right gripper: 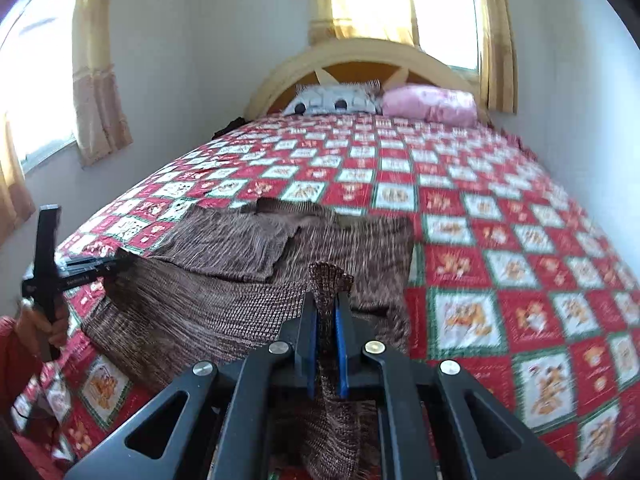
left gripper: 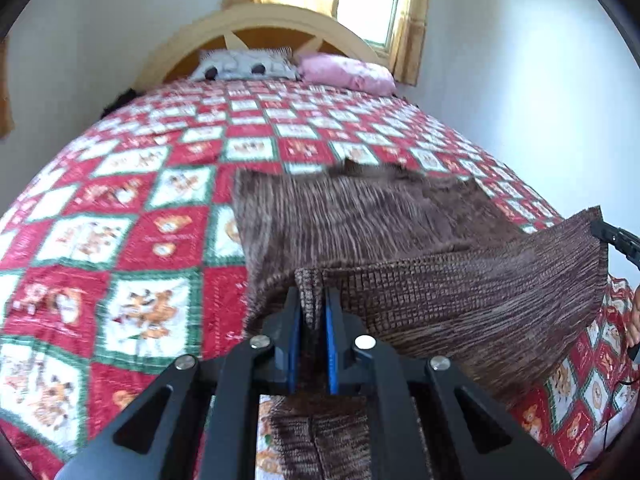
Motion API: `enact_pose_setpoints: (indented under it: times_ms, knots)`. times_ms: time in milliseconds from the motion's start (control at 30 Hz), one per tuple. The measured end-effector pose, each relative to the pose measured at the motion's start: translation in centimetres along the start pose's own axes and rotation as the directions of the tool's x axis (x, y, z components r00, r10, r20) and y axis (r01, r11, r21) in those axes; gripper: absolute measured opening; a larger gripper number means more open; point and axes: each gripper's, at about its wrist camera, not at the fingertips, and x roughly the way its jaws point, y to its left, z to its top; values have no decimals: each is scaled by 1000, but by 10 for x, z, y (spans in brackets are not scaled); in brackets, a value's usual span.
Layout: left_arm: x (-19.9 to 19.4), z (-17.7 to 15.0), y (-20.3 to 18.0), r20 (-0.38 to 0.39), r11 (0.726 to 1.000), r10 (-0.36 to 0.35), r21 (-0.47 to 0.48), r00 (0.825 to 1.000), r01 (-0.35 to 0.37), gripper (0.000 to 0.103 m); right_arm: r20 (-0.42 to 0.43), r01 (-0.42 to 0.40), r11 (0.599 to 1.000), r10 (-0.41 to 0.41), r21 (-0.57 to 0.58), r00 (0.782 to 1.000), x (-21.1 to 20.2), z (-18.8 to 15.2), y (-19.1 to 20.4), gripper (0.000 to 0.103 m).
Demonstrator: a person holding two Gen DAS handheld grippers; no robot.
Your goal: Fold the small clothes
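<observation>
One brown knit garment (left gripper: pixel 360 216), lying near edge of bed, far part flat on quilt (left gripper: pixel 132 160), near hem lifted. Two tongs: left tongs (left gripper: pixel 313 300) clamped tight on bunched hem corner, fabric pinched between blue pads; right tongs (right gripper: pixel 328 308) likewise closed on the other hem corner, knit poking up between fingers. Hem stretched between both, sagging a little. Two pillows at headboard (right gripper: pixel 360 50): one grey-white patterned pillow (right gripper: pixel 332 98), one pink pillow (right gripper: pixel 430 104), side by side, well apart from garment. Two curtained windows in right wrist view, one behind headboard, one on left wall. Wide open quilt beyond and beside garment; walls close along both bed sides. Edges motion-blurred.
</observation>
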Motion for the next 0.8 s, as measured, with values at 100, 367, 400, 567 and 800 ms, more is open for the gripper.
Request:
enact_pose_setpoints:
  times_ms: [100,367,400,567,800]
  knots:
    - [-15,1,1,48,1000,19,-20,999,-18,11,28,38,998,-37,-46,999,-5,0,10,7]
    - [-7,13,4,70,996,40,-77,997,-35,11,53,65,994,-61,-88,997,3,14,17,7]
    - [-5,17,4,70,996,45,-78,997,-39,11,60,72,993,-67,-97,996,5,19,16,7]
    - [11,49,12,85,993,49,-112,995,-40,11,70,92,988,-84,-121,994,30,49,6,7]
    - [61,108,37,78,979,58,-197,995,-42,11,87,149,984,-141,-101,986,97,97,-16,7]
